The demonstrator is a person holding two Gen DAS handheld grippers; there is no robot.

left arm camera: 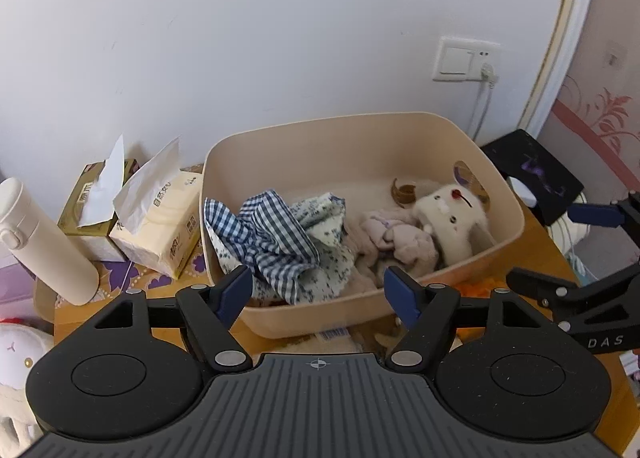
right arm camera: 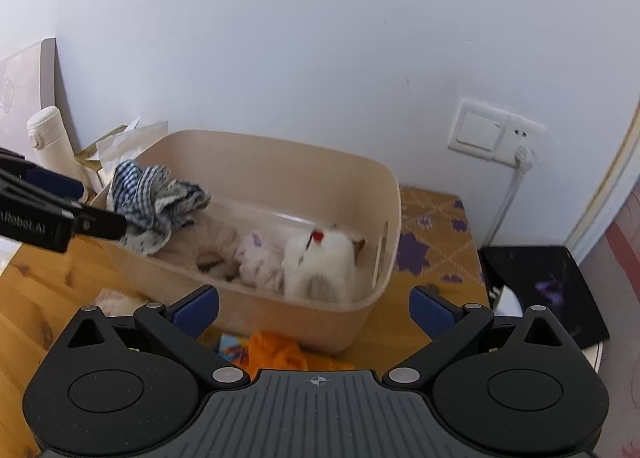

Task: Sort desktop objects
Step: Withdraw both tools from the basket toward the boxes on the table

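Ahead of you: plain white wall [left arm camera: 280,38], evenly lit by soft daylight, filling upper half of both frames. White switch-and-socket plate [left arm camera: 466,60] at right of frame, white plug in it, cable [left arm camera: 482,106] hanging down behind table. Wooden table [right arm camera: 52,278] under you, partly covered by yellow cloth with purple flowers [right arm camera: 432,234]. At far right of left view: cream door frame [left arm camera: 560,42], then pink floral wallpaper [left arm camera: 604,106].

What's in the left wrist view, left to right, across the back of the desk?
White flask → gold tissue pack → cream tissue pack → beige bin, holding checked cloth, then white plush toy → black box.
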